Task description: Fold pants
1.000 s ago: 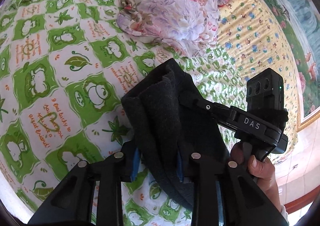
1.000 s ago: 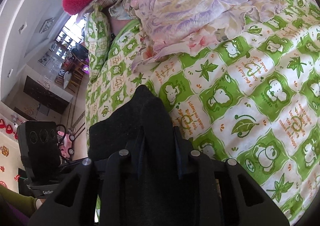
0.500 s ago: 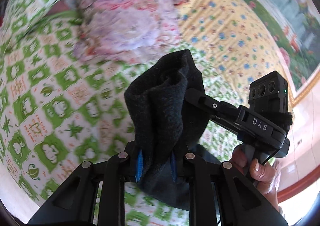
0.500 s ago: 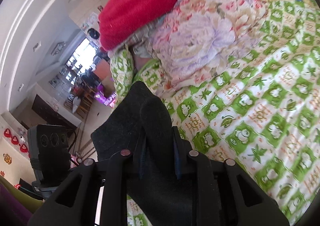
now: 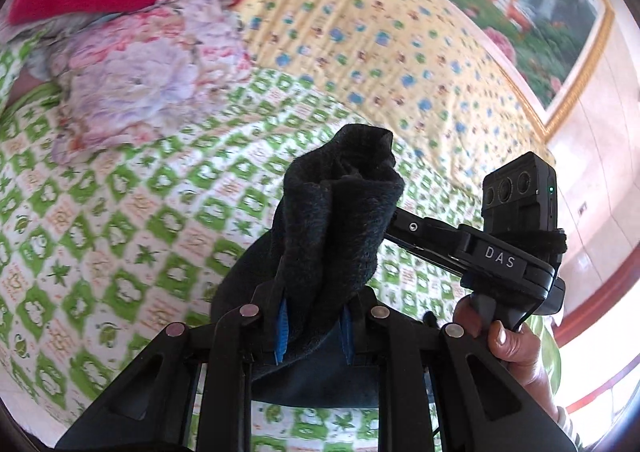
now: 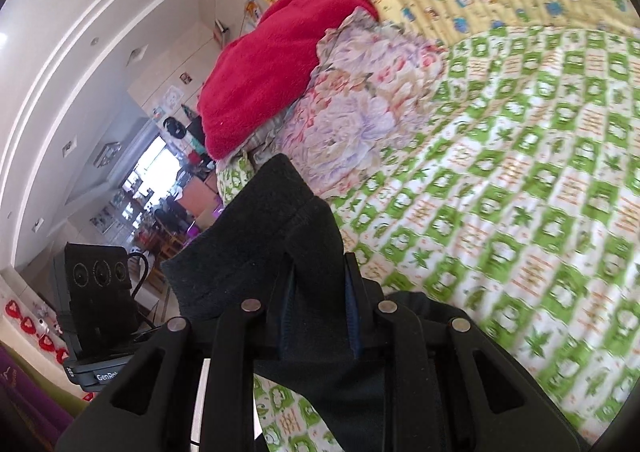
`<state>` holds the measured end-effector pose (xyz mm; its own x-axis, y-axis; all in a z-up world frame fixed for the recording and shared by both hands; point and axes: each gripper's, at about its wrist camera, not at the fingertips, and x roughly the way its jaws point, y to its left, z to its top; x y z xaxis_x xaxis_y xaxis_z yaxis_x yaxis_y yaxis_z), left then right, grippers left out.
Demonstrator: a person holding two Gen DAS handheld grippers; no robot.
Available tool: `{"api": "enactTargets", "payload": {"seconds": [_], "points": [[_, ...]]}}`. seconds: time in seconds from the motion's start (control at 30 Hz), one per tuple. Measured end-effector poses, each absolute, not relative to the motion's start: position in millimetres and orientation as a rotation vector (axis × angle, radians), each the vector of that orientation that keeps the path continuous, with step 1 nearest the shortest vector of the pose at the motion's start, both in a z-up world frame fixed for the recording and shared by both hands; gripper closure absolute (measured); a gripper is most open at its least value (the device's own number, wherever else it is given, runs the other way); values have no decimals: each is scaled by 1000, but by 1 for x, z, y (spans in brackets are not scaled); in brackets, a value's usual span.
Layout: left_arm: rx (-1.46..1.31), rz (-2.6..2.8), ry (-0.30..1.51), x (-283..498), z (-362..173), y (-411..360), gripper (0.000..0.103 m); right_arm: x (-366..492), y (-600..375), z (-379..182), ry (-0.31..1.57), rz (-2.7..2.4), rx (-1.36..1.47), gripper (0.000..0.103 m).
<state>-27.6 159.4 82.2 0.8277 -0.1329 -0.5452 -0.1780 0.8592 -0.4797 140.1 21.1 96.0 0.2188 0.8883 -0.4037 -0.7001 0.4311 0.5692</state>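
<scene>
Green frog-print bedspread [image 5: 120, 236] fills the background, floral bundle [image 5: 148, 79] beyond. Both grippers carry the black pants [image 5: 332, 228] above that bedspread: left hand-held gripper [image 5: 314, 326] pinches a bunched fold, right hand-held gripper [image 6: 320, 316] clamps a hemmed edge. Risk: thick fleece slipping out, so the pants land crumpled.

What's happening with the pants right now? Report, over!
Left hand-held gripper and right hand-held gripper both shut on the black pants. Pants bunched, lifted above the green bedspread. Floral bundle lies ahead, not touching.
</scene>
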Motion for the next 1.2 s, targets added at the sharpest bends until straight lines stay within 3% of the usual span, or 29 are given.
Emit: {"api": "enactTargets", "payload": {"seconds": [1.2], "points": [[-225, -306, 806, 24, 62, -47, 83, 93, -197, 23, 677, 831, 603, 80]]}}
